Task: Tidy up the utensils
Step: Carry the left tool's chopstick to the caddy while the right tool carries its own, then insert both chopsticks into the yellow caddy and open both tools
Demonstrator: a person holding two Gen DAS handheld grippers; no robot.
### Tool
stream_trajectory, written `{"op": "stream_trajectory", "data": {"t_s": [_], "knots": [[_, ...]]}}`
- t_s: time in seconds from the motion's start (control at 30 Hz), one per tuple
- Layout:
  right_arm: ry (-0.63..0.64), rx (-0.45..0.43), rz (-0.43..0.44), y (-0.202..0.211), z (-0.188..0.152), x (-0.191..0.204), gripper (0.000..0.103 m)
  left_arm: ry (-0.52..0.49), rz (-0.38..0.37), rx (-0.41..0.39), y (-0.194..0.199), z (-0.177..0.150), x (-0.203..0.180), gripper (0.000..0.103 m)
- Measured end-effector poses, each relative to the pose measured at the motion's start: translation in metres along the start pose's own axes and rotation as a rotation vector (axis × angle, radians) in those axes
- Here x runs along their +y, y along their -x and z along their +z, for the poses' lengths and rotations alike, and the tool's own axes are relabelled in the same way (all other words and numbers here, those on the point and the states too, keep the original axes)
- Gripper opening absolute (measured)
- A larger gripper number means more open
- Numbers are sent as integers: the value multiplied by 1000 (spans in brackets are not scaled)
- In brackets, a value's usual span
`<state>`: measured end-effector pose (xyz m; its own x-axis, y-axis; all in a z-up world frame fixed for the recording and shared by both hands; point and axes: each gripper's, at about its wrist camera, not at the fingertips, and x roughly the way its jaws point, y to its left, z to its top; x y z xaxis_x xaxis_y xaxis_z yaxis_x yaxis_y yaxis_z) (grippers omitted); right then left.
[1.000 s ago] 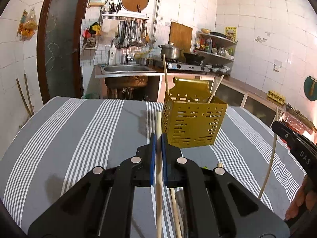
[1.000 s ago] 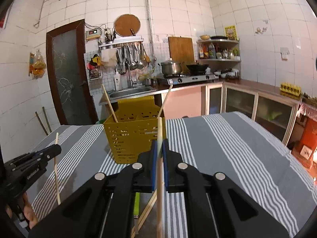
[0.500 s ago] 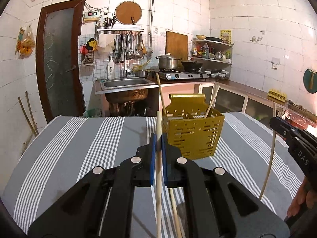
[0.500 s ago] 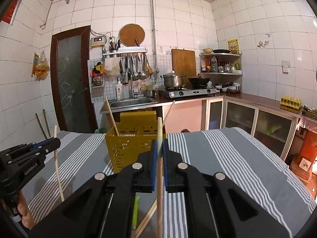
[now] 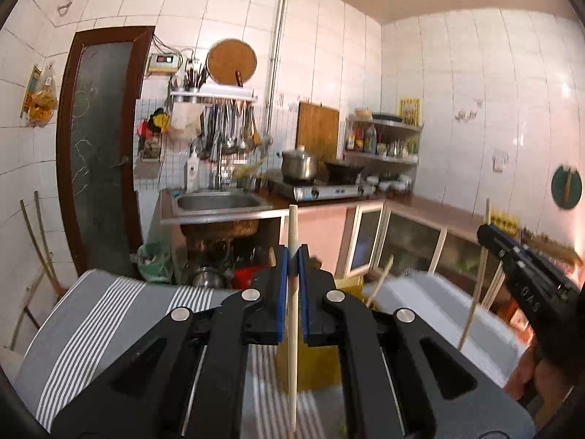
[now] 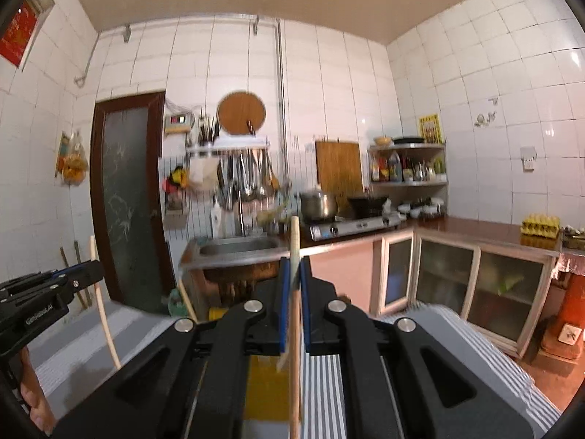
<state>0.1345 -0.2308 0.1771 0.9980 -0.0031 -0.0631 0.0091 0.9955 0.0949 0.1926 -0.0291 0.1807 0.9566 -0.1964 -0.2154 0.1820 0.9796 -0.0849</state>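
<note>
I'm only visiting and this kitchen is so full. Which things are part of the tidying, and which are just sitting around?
Part of the job:
- left tongs, shut on a chopstick
- right tongs, shut on another chopstick
- yellow utensil basket on the striped table, chopsticks already standing in it

Just lying about:
- pot on the stove
- sink
- hanging ladles
- cutting board
</note>
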Motion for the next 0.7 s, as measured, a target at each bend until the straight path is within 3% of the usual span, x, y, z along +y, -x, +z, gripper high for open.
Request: {"op": "stream_trajectory", "data": {"t_s": [0.2,0.33,0.47,0.7], "knots": [[-55,-81,27,-46,31,-2,6,26,-14,-104,-33,46,-12,4],[-69,-120,21,-77,35,-2,6,47,-15,-127,-65,53,-17,4],[-87,-119,23,-102,21,-4,6,48,24,-112,-101,35,-15,4],[-46,20,34,-136,-33,-3,6,2,50,-11,-144,-16,-8,4]]}}
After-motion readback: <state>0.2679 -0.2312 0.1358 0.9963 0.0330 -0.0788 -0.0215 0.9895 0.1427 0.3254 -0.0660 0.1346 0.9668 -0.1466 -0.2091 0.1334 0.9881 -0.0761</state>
